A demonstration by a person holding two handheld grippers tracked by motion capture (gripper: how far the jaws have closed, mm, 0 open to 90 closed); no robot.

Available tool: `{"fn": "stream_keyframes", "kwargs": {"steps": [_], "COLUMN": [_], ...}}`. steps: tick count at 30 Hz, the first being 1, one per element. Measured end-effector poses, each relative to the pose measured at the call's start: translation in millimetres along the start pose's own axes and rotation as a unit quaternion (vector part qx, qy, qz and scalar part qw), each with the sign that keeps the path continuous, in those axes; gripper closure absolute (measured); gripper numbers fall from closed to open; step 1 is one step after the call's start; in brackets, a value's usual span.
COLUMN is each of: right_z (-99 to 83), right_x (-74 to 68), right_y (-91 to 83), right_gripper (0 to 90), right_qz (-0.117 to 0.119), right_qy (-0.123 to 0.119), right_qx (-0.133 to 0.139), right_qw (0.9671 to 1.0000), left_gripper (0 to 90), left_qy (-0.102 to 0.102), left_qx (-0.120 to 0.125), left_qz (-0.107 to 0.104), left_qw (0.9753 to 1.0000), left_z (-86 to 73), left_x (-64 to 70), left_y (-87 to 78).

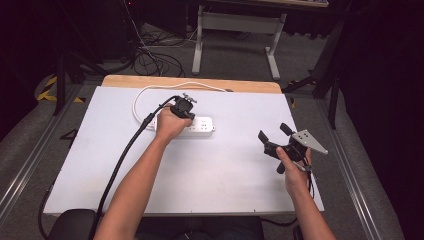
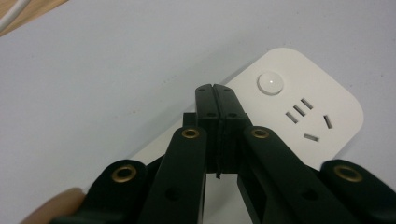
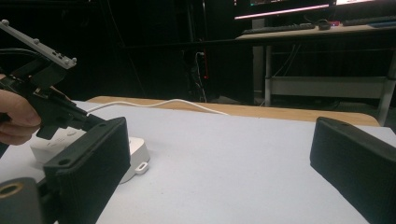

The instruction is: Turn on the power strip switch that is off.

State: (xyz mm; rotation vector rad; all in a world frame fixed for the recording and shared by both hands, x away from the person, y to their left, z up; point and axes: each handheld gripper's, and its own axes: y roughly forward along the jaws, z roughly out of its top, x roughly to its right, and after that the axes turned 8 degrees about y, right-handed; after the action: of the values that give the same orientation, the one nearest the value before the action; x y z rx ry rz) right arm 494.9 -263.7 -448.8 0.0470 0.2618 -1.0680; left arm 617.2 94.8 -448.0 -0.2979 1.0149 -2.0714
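The white power strip lies mid-table; the left hand-held gripper, jaws pressed together, hovers over or perhaps touches it beside the round button; pressing that seems next; the right hand-held gripper waits, spread.

There are no words, numbers or brand names to read here. The white power strip has just slots and a round button, at about 1 o'clock from the closed black jaws
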Motion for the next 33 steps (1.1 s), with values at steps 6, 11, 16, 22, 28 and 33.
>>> {"fn": "stream_keyframes", "kwargs": {"steps": [6, 11, 16, 22, 28, 33], "right_z": [0.1, 0.1, 0.4, 1.0, 0.4, 1.8], "right_x": [-1.1, -0.6, -0.8, -0.1, -1.0, -0.7], "right_y": [-0.5, -0.8, -1.4, -2.5, -1.6, -2.9], "right_gripper": [5.4, 5.4, 5.4, 5.4, 5.4, 5.4], "right_qz": [-0.001, -0.004, -0.003, -0.007, -0.005, -0.007], "right_qy": [-0.001, -0.001, -0.002, -0.001, -0.002, 0.002], "right_qx": [0.003, 0.002, 0.003, 0.005, 0.002, 0.006], "right_qw": [1.0, 1.0, 1.0, 1.0, 1.0, 1.0], "left_gripper": [90.0, 90.0, 90.0, 90.0, 90.0, 90.0], "left_qy": [-0.006, -0.009, -0.015, -0.021, -0.02, -0.015], "left_qx": [0.004, 0.012, 0.014, 0.023, 0.022, 0.022], "left_qz": [0.002, 0.004, 0.004, -0.001, 0.002, 0.008], "left_qw": [1.0, 0.9999, 0.9998, 0.9995, 0.9996, 0.9996], "left_z": [-2.2, -5.1, -7.3, -10.1, -9.7, -9.7], "left_x": [0.7, 1.1, -1.5, -2.4, -1.6, 0.3], "left_y": [0.9, 1.2, 0.6, 0.5, 0.7, 0.8]}}
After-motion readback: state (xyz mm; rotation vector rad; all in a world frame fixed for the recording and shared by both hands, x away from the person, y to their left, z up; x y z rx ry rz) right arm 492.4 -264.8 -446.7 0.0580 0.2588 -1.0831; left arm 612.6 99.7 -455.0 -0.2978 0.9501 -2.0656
